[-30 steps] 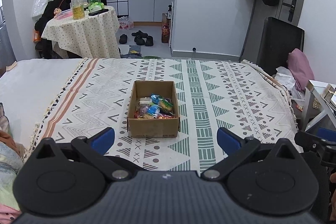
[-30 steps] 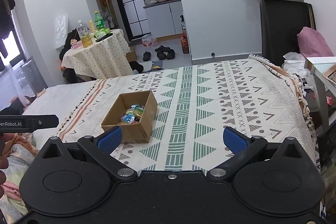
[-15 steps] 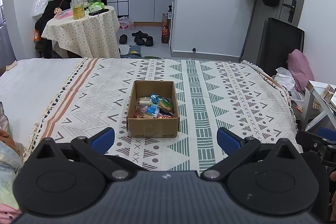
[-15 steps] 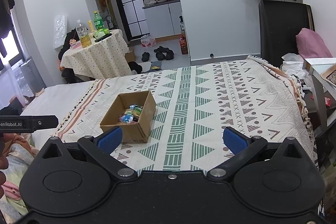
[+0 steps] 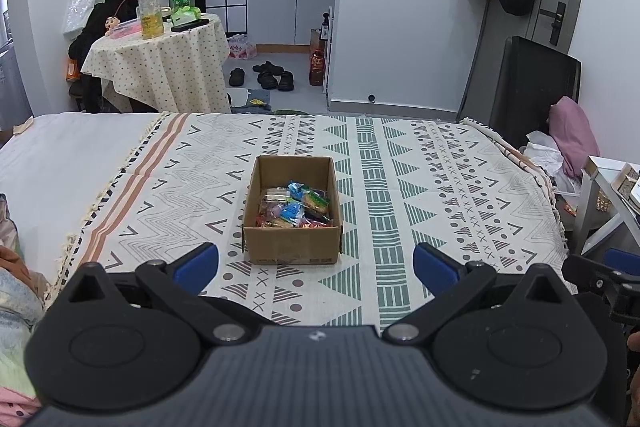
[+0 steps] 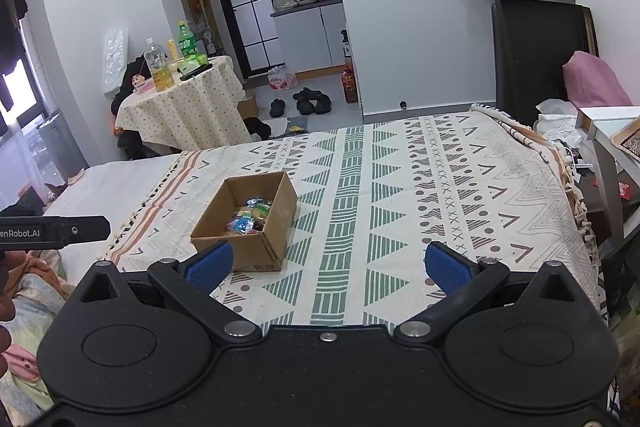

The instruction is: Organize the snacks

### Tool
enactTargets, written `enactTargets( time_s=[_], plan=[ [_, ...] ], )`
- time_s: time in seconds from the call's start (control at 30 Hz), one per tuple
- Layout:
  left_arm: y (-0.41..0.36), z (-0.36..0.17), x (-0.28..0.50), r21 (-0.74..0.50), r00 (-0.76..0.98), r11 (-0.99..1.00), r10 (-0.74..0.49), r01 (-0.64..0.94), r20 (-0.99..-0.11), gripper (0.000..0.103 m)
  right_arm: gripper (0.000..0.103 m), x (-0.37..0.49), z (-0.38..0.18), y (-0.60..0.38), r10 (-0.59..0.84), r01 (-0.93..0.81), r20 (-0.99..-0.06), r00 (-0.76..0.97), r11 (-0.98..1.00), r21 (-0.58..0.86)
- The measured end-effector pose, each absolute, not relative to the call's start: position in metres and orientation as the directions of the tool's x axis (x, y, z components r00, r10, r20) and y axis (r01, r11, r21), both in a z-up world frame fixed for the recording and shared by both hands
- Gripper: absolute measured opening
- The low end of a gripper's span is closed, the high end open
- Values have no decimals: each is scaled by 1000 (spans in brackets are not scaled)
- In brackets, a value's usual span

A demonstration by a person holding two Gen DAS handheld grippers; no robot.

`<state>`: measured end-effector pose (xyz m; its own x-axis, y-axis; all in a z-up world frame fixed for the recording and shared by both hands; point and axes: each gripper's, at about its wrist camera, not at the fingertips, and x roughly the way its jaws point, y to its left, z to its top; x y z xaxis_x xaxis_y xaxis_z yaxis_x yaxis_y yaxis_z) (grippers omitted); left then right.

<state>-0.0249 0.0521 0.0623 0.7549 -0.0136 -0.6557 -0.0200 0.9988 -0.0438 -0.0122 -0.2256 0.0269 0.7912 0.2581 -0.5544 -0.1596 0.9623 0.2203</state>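
Snacks [image 5: 295,207], a heap of coloured wrapped packets, lie inside the open cardboard box [image 5: 292,249] at mid-bedspread [image 5: 440,187]; none shows loose outside it. Left gripper [image 5: 316,267] and right gripper [image 6: 328,265] hover near the box, jaws wide and empty. Judged state: collection apparently complete, little visibly remaining.

blanket [image 5: 420,187] lying bare all round | cardboard box [image 5: 292,227] sitting alone mid-bed, top open, snacks [image 5: 296,207] filling near half | left gripper [image 5: 316,265] hanging spread before it, path unobstructed | right gripper [image 6: 328,263] hanging spread, box ahead-left
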Motion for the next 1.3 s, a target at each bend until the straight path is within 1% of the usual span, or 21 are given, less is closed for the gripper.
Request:
enactTargets(
  time_s=[1.3],
  plan=[
    [53, 58, -31, -52, 755, 998, -20, -19, -656, 103, 103, -15, 26, -224, 259, -160, -554, 791, 962, 220]
  ],
)
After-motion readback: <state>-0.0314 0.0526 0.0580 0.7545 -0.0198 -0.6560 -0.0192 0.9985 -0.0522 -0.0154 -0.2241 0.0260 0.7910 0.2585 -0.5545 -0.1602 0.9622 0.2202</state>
